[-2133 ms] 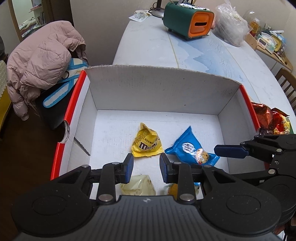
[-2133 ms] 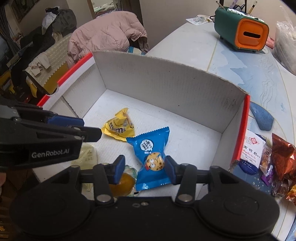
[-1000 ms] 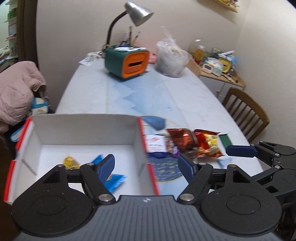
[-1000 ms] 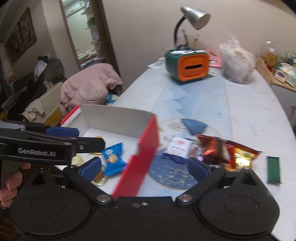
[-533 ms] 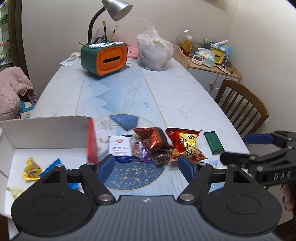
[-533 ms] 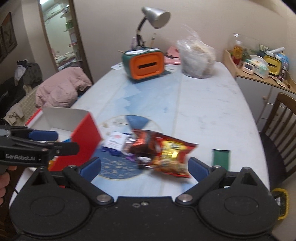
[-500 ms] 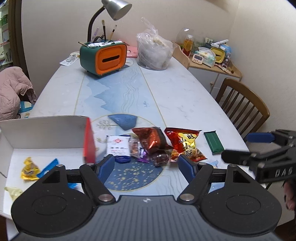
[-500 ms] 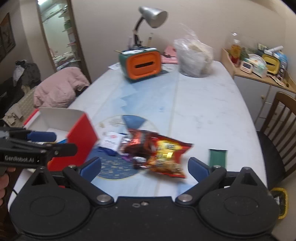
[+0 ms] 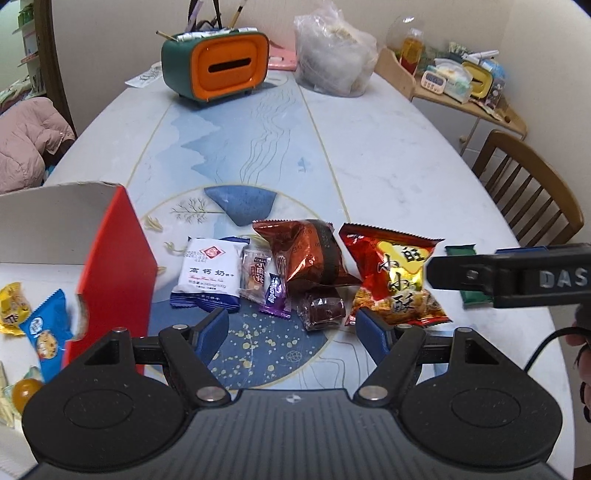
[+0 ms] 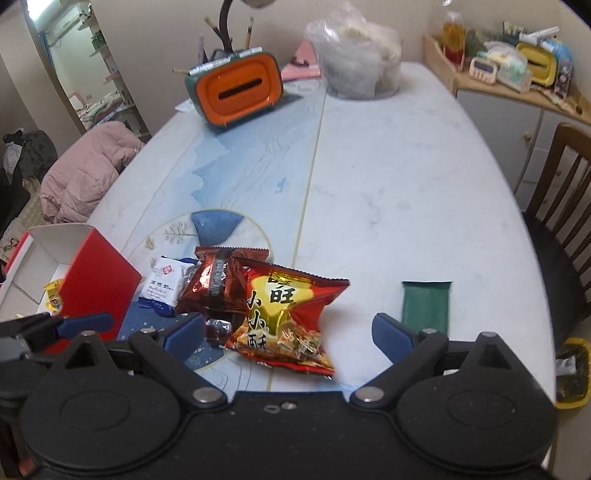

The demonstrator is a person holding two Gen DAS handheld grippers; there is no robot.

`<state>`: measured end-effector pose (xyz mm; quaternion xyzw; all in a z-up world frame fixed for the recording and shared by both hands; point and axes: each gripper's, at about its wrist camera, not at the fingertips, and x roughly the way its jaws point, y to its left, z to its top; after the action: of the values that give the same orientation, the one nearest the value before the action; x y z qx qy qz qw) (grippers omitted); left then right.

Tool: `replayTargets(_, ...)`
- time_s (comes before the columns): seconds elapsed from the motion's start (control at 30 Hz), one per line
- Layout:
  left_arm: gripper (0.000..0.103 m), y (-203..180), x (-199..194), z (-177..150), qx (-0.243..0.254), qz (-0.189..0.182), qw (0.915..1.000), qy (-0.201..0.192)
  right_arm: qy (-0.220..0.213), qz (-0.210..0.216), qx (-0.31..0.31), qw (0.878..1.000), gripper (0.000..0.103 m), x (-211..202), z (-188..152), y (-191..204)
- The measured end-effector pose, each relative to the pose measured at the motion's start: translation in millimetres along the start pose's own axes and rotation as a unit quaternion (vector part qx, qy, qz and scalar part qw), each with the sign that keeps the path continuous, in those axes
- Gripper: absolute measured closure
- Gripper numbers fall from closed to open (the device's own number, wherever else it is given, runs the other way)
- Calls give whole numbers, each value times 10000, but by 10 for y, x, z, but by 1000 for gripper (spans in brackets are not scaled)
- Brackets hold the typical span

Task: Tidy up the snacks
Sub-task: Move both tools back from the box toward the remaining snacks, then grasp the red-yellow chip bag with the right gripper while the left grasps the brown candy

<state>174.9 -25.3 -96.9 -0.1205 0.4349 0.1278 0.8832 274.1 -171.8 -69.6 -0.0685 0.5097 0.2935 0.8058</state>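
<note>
Lived-in home dining room.
Patterned oval table (image 9: 388,147) with wooden chair (image 9: 528,184) at right, orange tissue box (image 9: 218,70) and desk lamp (image 10: 236,22) at far end, pink coat (image 10: 88,173) at left, cluttered side shelf (image 10: 517,70) far right.

Pale marbled table (image 10: 388,206) against beige wall (image 9: 110,29), wooden chair (image 9: 524,181) beside it, cluttered wooden shelf (image 10: 498,88) beyond.

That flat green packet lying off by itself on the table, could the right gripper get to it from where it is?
Probably yes. The green packet lies flat on the table, apart from the snack pile, with nothing on it. The right gripper is open and empty, the packet just beyond its right finger.
</note>
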Motion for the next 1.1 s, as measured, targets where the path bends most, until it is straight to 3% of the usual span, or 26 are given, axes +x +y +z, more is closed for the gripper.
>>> replayTargets(0.43,29,-118,464,75,-94,-168,9994,288,629,-88,411,9971,16,619,128,-35)
replayTargets(0.7,31,-163,580,110,-146,-213,9990,363,777,48,474,9958,32,726,124,-111)
replayTargets(0.77,31,-160,588,113,-187,-240,9988,379,755,127,475,9959,43,720,118,-128)
replayTargets(0.97,34,-147,614,104,-279,-260,9984,416,678,130,409,9968,48,668,110,-215)
replayTargets(1.1,43,-220,672,87,-123,-187,9985,502,659,91,410,9969,48,631,99,-323)
